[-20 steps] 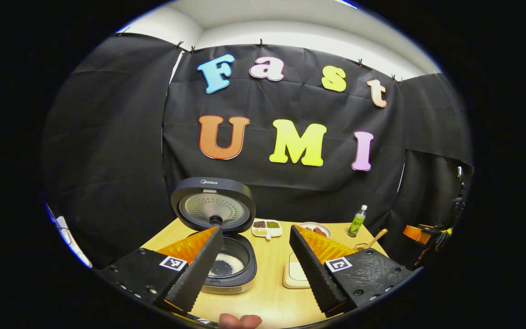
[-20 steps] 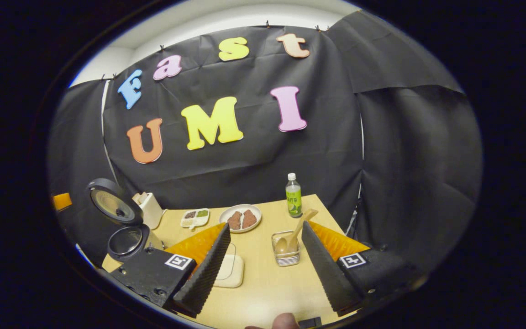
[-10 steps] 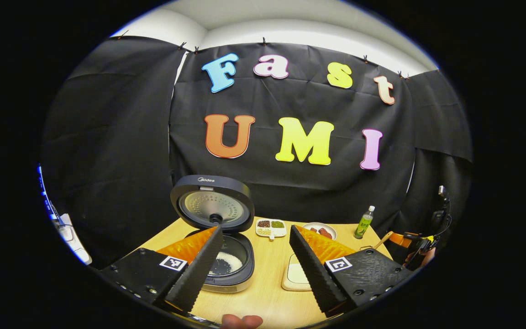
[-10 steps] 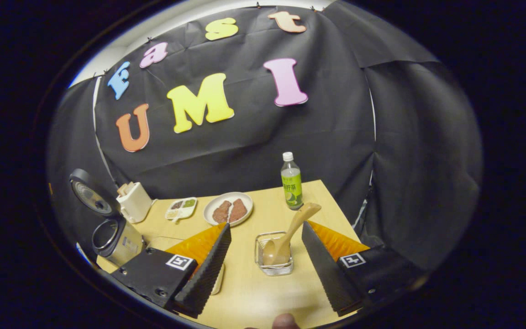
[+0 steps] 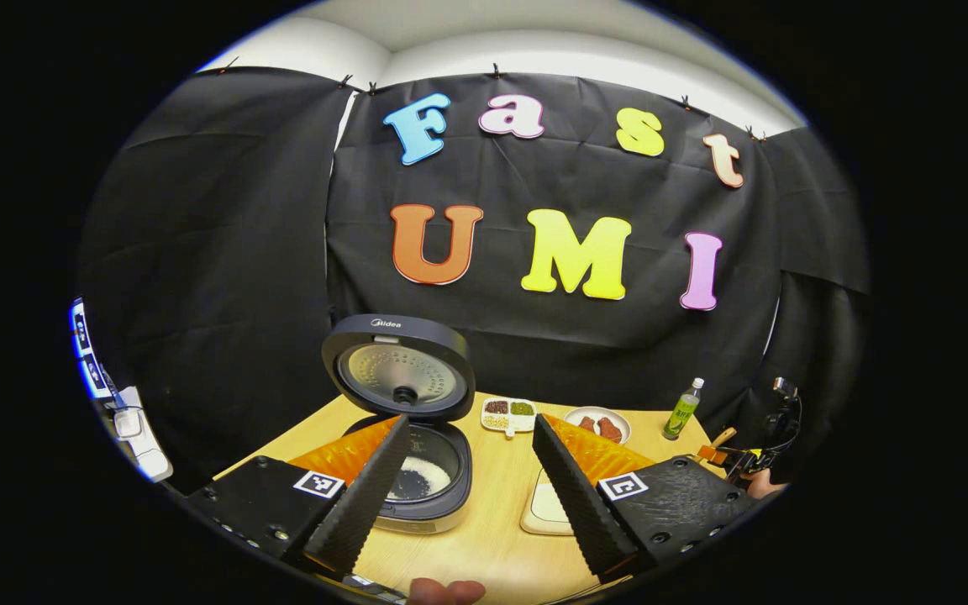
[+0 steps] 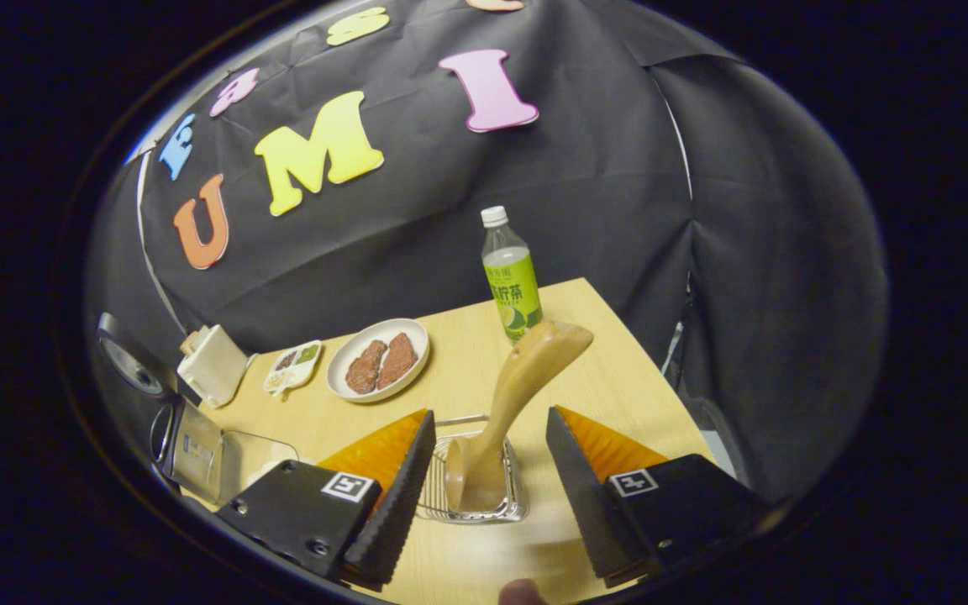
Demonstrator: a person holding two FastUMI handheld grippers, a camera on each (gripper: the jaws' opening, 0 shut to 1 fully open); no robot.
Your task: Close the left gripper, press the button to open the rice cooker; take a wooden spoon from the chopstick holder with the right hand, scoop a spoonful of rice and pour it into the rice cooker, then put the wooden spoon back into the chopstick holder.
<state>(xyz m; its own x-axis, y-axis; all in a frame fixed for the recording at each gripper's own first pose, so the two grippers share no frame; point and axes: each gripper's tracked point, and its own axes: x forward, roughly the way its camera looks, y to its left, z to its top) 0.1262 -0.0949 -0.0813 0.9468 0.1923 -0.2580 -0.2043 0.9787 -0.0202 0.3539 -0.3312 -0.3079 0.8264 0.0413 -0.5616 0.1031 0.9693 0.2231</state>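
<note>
Between your right gripper's (image 6: 484, 496) wide jaws stands the wooden spoon (image 6: 507, 405) in its chopstick holder (image 6: 438, 486). Behind it sit a bottle (image 6: 511, 281) and plate (image 6: 378, 347). Your left gripper (image 5: 469, 491) gapes over the open rice cooker (image 5: 417, 458).

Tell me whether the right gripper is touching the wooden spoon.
Apart. In the right gripper view, the open right gripper straddles the spoon in its holder, with a gap showing between the handle and each finger.

In the right gripper view the cooker (image 6: 186, 424) at nine o'clock is cut by the edge; a finger (image 6: 419, 479) hides the holder's (image 6: 476, 479) left side.
</note>
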